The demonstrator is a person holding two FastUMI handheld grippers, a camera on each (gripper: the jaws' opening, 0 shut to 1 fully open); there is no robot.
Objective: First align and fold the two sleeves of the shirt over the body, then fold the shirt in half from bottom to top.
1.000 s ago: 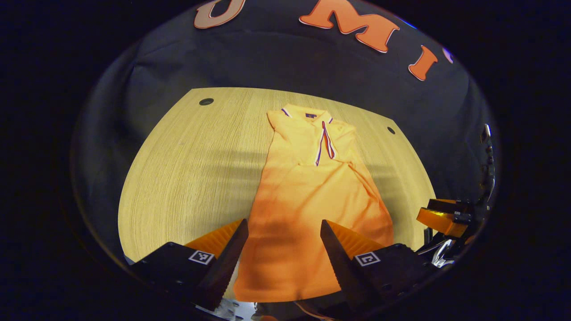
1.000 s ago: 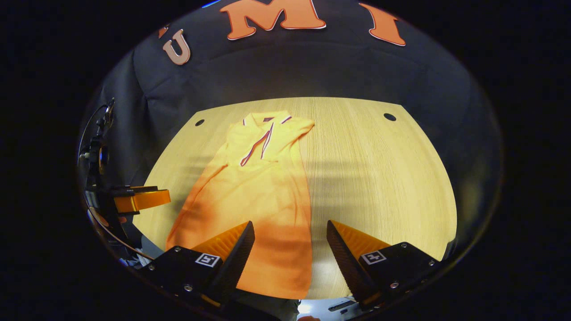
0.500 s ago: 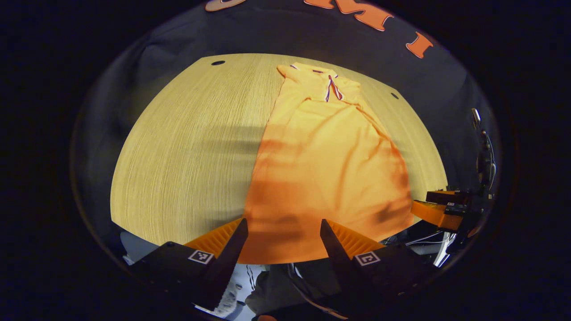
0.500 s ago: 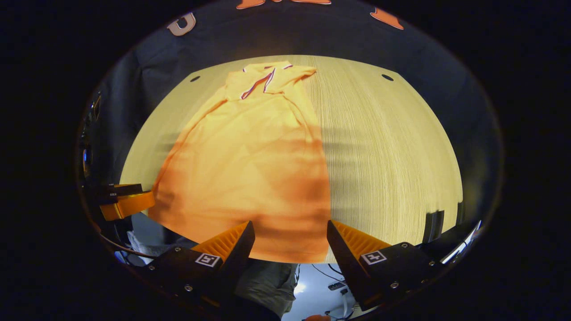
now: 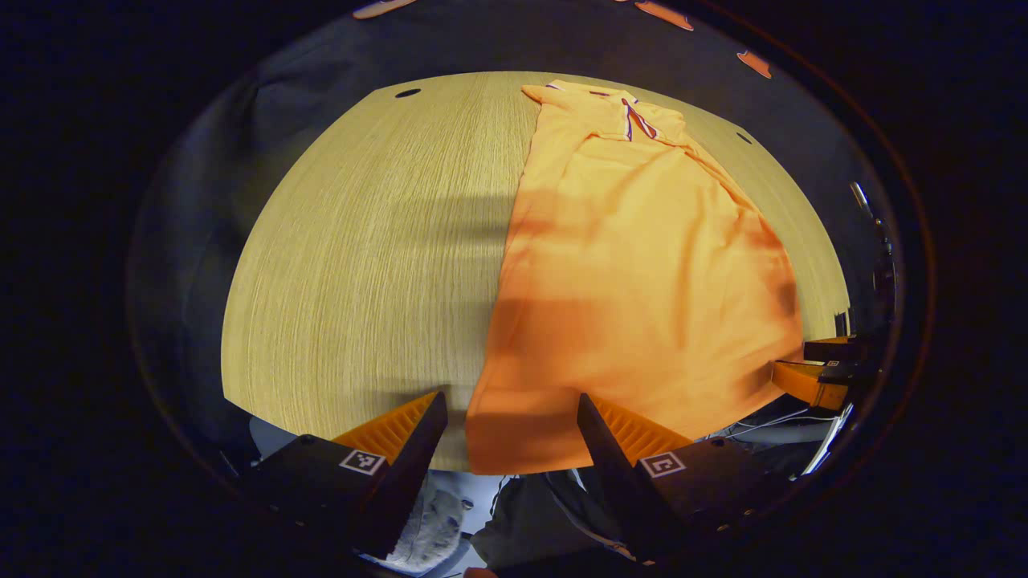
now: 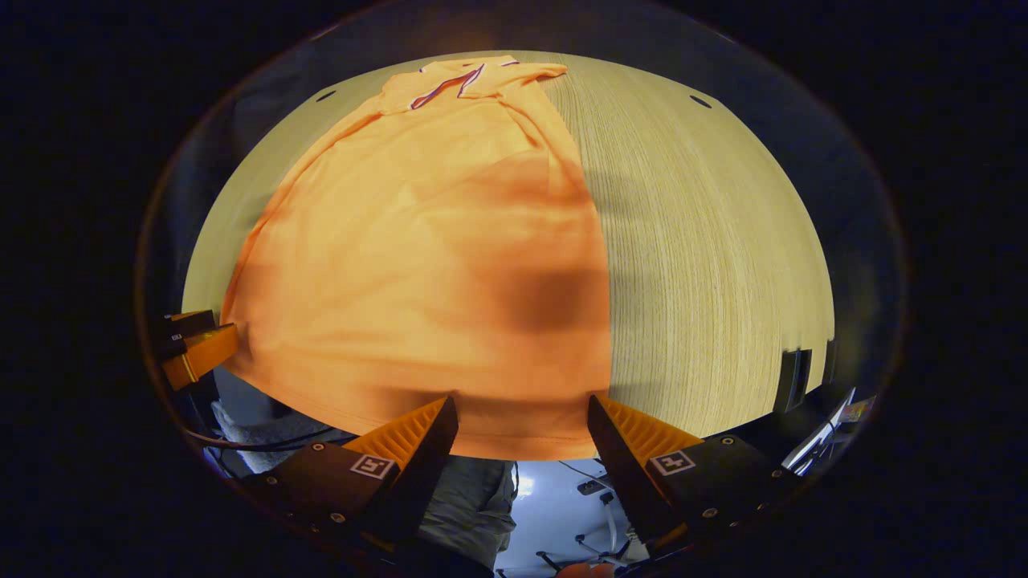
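With sleeves already folded in, the orange polo shirt (image 5: pixel 642 265) lies flat on the worktop (image 5: pixel 361 265), so the left tool (image 5: pixel 510 429) and right tool (image 6: pixel 522 429) hang wide open and empty over its bottom hem (image 6: pixel 514 445), apparently to lift it.

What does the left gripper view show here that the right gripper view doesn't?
Left gripper view: bare table beside the shirt on its left edge, the near-left hem corner between the open left gripper fingers, and the right gripper at the other hem corner. Right gripper view: bare table past the opposite edge, dark fixtures at the table's rim, the right gripper's own open fingers over the hem. Both: the orange shirt lying flat, collar farthest away.
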